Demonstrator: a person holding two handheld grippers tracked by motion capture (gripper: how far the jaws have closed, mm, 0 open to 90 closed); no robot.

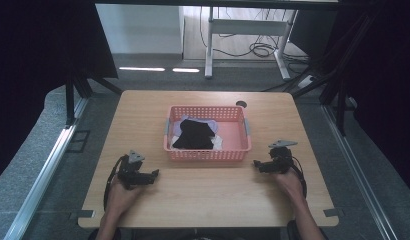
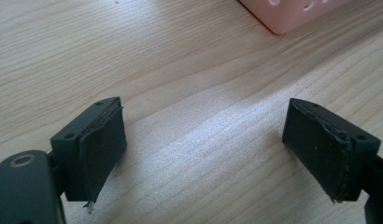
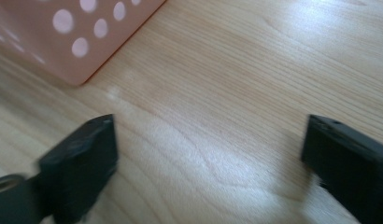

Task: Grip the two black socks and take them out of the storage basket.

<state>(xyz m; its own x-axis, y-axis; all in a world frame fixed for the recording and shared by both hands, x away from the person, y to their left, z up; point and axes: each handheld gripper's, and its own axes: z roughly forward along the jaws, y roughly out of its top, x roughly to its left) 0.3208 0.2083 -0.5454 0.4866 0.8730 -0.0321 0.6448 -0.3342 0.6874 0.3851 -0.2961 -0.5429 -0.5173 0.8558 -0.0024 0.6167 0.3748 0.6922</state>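
A pink perforated basket (image 1: 208, 152) stands in the middle of the wooden table (image 1: 203, 195). Inside lie a black garment (image 1: 194, 135), a lilac piece (image 1: 209, 122) and something white (image 1: 218, 142). My left gripper (image 1: 154, 174) rests on the table left of the basket's near corner, jaws wide apart with bare wood between them (image 2: 203, 140); the basket's corner (image 2: 292, 14) shows ahead. My right gripper (image 1: 256, 164) sits right of the basket, also spread wide over bare wood (image 3: 210, 154), with the basket's wall (image 3: 77, 32) close ahead on its left.
A dark round grommet (image 1: 241, 104) sits in the table's far edge behind the basket. Black frame struts (image 1: 73, 95) flank the table, and a white desk frame with cables (image 1: 253, 35) stands beyond on the floor.
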